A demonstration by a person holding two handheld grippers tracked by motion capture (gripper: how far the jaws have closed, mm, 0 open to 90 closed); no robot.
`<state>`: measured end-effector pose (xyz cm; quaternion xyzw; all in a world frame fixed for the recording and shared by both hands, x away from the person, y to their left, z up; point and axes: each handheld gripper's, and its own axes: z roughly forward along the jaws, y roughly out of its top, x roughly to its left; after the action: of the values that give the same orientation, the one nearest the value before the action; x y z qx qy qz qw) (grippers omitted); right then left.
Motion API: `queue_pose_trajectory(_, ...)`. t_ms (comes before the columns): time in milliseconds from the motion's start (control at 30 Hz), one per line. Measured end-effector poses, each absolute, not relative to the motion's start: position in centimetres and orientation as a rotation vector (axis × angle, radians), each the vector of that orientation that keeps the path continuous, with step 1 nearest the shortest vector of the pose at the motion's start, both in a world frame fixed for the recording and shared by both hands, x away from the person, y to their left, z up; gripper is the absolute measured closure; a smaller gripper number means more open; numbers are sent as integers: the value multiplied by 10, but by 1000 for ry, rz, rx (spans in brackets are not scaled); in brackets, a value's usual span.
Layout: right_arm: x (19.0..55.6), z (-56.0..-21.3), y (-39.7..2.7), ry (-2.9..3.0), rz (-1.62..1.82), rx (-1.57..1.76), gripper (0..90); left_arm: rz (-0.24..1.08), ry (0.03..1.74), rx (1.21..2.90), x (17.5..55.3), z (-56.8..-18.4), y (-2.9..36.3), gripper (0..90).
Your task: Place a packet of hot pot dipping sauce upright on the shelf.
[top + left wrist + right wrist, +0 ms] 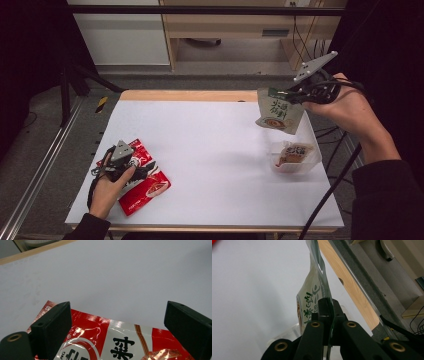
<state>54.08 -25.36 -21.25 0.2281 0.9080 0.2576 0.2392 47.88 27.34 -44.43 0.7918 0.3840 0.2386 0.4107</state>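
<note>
The green-and-white sauce pouch [279,114] is hanging in the air above the table's right edge, toward the far right corner, clamped by its top edge between the closed jaws of the right gripper [278,93]. Just below it, the clear plastic tub [295,157] is sitting near that same edge with a packet already inside, so the pouch is probably heading there next. Near the front left corner, the red packet [146,182] is lying flat, waiting, beneath the left gripper [117,322], whose jaws are standing wide apart over it.

Right gripper [292,93] raised, fingers clamped; left gripper [131,163] low, fingers apart.
</note>
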Motion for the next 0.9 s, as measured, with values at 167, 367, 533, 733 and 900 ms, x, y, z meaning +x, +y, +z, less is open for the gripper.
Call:
queue_pose_trajectory(167,542,-215,-265,2478,721,645,900,604,964,1996,479,-444,274,76)
queue_pose_trajectory(367,546,-224,-275,2488,717,671,900,601,965,1994,478,-444,274,76)
queue_pose_trajectory(533,544,-235,-283,2497,697,694,900,603,966,1991,478,-444,274,76)
queue_pose_trajectory(733,540,-249,-295,2501,722,717,900,611,968,1995,478,-444,275,76)
queue_pose_trajectory(900,538,-257,-305,2504,741,737,900,617,983,1983,479,-443,279,76)
